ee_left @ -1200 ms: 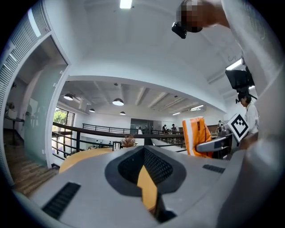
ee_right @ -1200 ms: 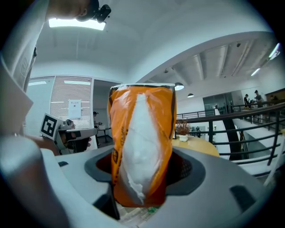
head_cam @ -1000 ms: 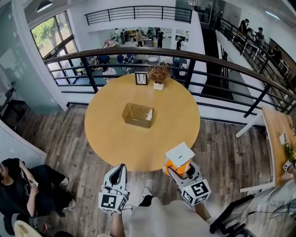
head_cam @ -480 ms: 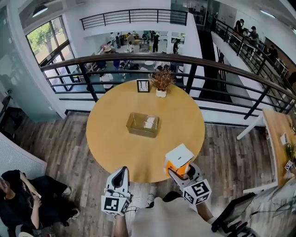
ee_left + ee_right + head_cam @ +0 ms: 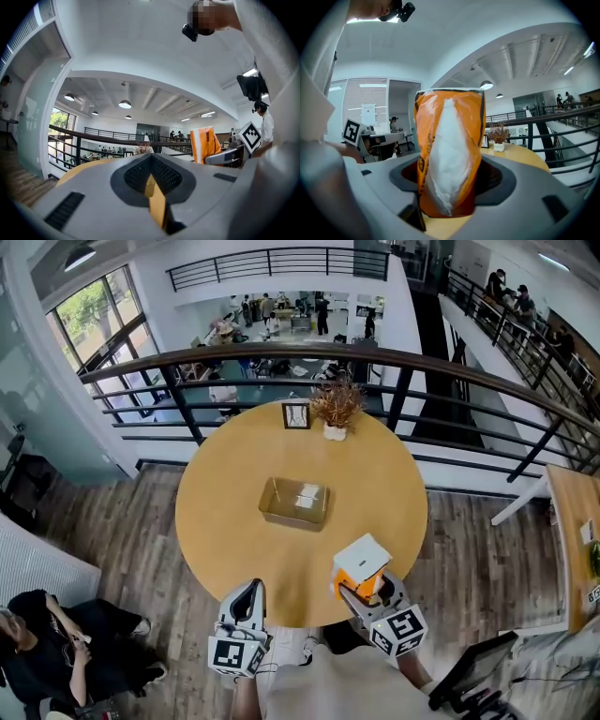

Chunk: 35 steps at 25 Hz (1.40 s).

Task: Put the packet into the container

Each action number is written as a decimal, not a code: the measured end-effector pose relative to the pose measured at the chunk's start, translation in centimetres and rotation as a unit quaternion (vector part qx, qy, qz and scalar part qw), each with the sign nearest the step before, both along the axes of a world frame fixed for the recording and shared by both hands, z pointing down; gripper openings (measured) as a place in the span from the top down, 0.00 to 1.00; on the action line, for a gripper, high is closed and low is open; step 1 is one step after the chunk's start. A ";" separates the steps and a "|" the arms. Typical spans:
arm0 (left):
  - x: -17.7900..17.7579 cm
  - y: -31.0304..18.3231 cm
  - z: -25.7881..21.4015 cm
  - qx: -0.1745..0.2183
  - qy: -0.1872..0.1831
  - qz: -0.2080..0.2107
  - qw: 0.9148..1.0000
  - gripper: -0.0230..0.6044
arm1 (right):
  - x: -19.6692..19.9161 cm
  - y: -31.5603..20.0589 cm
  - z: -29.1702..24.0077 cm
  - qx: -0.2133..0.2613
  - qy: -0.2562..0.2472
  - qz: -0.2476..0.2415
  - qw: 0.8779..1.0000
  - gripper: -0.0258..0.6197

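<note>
As the right gripper (image 5: 362,583) clamped the orange packet (image 5: 361,560) over the table (image 5: 225,512) edge, the left gripper (image 5: 250,592) hung with jaws together, and the container (image 5: 294,503) awaited the drop.

I look down on a round wooden table (image 5: 225,521) on a grey-brown plank floor (image 5: 122,521). A dark curved railing (image 5: 281,348) crosses the upper frame. Tall windows (image 5: 89,310) sit upper left. Beyond lies what seems a bright, white-walled atrium (image 5: 309,287).
</note>
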<state>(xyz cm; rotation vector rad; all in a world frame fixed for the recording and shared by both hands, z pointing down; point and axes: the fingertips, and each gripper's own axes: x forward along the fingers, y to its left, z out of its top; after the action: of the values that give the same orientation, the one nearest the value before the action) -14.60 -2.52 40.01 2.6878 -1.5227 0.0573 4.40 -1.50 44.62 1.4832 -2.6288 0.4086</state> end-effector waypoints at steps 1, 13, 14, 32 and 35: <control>0.1 -0.8 -0.1 0.001 0.000 -0.004 1.000 0.96 | 0.1 -0.9 0.1 0.001 -0.002 -0.002 1.000 0.49; 1.6 -9.2 -0.8 0.004 -0.007 -0.053 0.999 0.96 | 1.7 -11.4 -0.8 0.015 -0.022 -0.046 0.999 0.49; 1.9 -9.5 -0.4 0.000 -0.008 -0.055 0.998 0.96 | 1.8 -11.9 -0.5 0.013 -0.025 -0.049 0.998 0.49; 0.7 -11.7 0.9 -0.038 -0.009 -0.045 0.998 0.96 | 0.3 -13.5 1.0 -0.034 -0.004 -0.047 0.998 0.49; 0.0 -10.9 2.3 -0.058 -0.004 -0.041 0.997 0.96 | -0.6 -12.4 2.3 -0.055 0.004 -0.046 0.997 0.49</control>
<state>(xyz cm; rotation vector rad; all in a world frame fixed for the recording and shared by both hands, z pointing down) -14.59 -13.43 42.29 2.5372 -1.5769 0.1491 3.82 -13.89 46.88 1.3227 -2.6104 0.5264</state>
